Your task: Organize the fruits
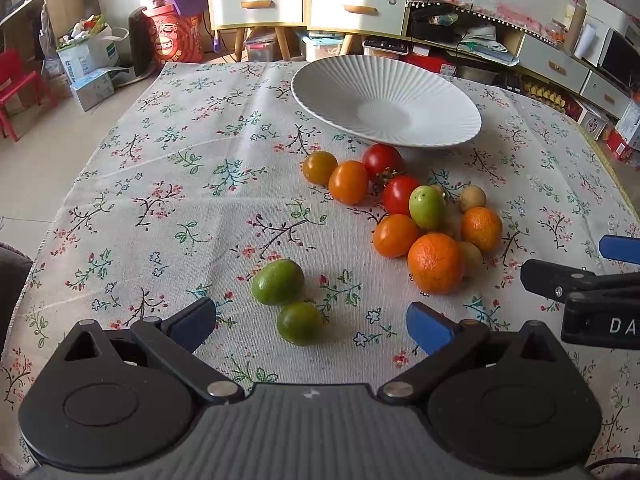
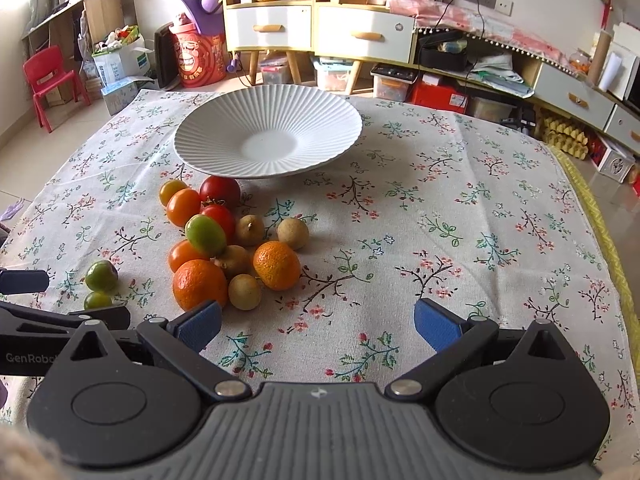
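A cluster of small glossy fruits (image 2: 224, 240), orange, red, green and tan-brown, sits mid-table on the floral tablecloth (image 2: 440, 216), just beside the near rim of the empty white ribbed ceramic plate (image 2: 268, 132) toward the far edge. Two green fruits (image 1: 286, 300) lie apart before the left gripper (image 1: 312, 322). The right gripper (image 2: 318, 326) hovers nearby; both have fingers spread wide, holding nothing.

A matt woven tablecloth (image 1: 192, 184) is covering the table — a ribbed, satin-white ceramic plate (image 2: 224, 128) is catching light, glossy tomatoes (image 1: 382, 158) are shining, and dimpled mandarins (image 1: 436, 264) are looking duller.
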Demonstrator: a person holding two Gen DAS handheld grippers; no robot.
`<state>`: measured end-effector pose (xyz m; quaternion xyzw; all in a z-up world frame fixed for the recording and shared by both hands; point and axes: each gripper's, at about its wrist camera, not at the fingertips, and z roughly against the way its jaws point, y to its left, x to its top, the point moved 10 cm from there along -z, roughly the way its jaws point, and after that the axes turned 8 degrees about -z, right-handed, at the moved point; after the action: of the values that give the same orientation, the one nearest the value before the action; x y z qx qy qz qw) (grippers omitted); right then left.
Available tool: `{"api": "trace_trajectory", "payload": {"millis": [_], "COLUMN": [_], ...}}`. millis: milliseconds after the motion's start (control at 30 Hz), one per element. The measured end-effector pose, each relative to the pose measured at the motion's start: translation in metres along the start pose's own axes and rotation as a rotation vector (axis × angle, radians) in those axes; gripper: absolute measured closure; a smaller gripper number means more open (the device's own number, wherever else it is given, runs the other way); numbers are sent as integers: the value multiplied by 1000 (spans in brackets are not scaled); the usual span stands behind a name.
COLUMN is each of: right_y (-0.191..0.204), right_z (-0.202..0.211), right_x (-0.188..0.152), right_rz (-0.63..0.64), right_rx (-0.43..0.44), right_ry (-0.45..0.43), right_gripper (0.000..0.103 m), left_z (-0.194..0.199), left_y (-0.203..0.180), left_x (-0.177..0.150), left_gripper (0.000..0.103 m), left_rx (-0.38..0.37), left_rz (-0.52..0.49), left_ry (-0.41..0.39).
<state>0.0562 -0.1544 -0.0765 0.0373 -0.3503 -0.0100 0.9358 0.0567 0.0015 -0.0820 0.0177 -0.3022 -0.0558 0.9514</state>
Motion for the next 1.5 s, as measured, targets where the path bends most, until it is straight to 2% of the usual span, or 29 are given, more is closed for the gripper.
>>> {"api": "trace_trajectory", "payload": {"millis": [1500], "right_y": [0], "right_z": [0], "right_x": [6], "right_rz": [-6], "right_rx": [18], "right_ry": [-4], "right_gripper": [0], "left_z": [3], "left_y": [-7], "left_x": [7], "left_gripper": [5], "left_rx": [-16], "left_rz": [-11], "left_ry": [-17]}}
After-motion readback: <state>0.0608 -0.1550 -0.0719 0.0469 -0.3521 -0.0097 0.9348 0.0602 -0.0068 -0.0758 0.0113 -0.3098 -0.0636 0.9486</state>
